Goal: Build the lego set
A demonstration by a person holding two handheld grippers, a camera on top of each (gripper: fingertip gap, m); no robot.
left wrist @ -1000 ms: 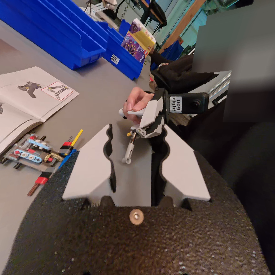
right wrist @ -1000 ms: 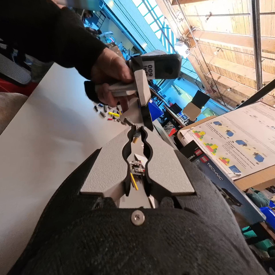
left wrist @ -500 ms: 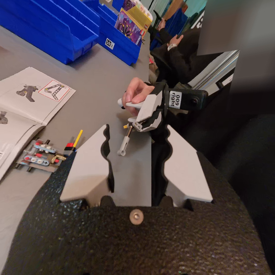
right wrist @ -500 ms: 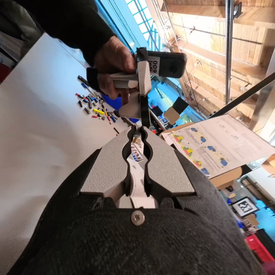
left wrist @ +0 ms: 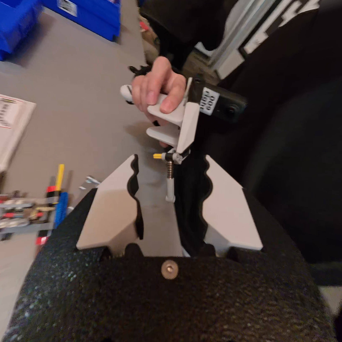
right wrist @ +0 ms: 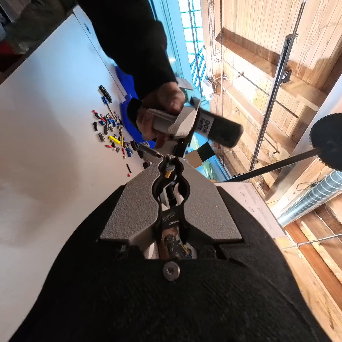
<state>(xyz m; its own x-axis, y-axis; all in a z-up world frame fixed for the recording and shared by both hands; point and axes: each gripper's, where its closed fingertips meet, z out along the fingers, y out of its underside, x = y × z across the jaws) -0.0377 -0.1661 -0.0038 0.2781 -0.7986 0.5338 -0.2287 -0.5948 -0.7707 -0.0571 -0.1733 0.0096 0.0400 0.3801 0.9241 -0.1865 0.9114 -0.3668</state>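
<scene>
My right gripper point(right wrist: 170, 160) is shut on a small lego piece: a grey shock absorber point(left wrist: 170, 182) with a metal spring, a black connector and a yellow pin point(left wrist: 157, 156). In the left wrist view the right gripper point(left wrist: 182, 157) holds it just ahead of my left gripper point(left wrist: 171, 159), which is open and empty. The shock absorber hangs down in line with the gap between the left fingers and is not gripped by them. In the right wrist view the shock absorber point(right wrist: 149, 153) sticks out to the left, below the left gripper point(right wrist: 175, 148).
A partly built lego assembly point(left wrist: 24, 212) lies at the left on the grey table point(left wrist: 83, 92), near an instruction booklet point(left wrist: 11, 120). Blue bins point(left wrist: 55, 18) stand at the back. Several loose lego pieces point(right wrist: 111, 133) lie scattered on the table. My left and right fingertips are right by each other.
The right gripper has turned, so the shock absorber now hangs straight down and the yellow pin points left. The two grippers have come closer together. My left gripper stays open.
</scene>
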